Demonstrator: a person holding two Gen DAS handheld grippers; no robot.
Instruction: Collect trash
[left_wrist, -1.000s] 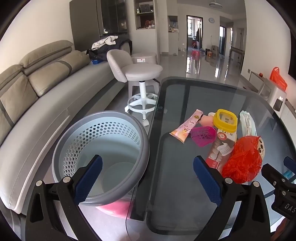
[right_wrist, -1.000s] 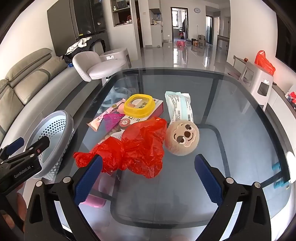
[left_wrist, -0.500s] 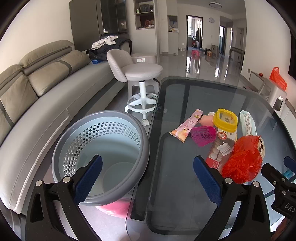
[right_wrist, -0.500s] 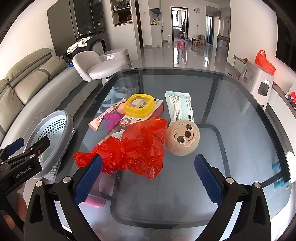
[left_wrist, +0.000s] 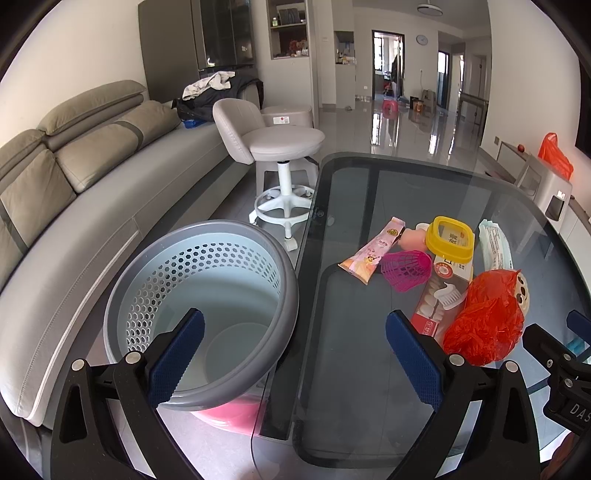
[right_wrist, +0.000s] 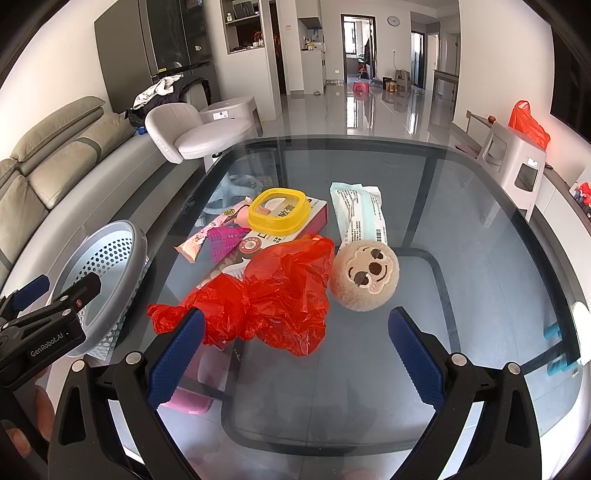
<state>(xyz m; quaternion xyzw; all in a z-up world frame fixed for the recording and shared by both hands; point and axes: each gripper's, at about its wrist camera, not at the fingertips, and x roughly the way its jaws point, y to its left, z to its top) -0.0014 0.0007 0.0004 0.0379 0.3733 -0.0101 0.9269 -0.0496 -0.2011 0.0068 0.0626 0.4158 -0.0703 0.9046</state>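
Right wrist view: crumpled red plastic bag (right_wrist: 266, 295) lies on the glass table (right_wrist: 480, 229), touching the round plush face toy (right_wrist: 364, 275) on its right and overlapping the toothpaste box (right_wrist: 280, 236) behind it; yellow square lid (right_wrist: 277, 215) sits on that box; pink mesh piece (right_wrist: 225, 242) and pink wrapper (right_wrist: 207, 236) lie left of the box; white-and-teal packet (right_wrist: 360, 212) lies behind the plush; right gripper (right_wrist: 293, 363) hovers just in front of the bag, jaws spread wide, holding nothing; left wrist view: left gripper (left_wrist: 293, 360) likewise wide apart and empty, above the table's left edge; grey perforated bin (left_wrist: 201, 306) stands on the floor just beside that edge, nothing in it; swivel stool (left_wrist: 280, 155) and sofa (left_wrist: 92, 177) beyond.
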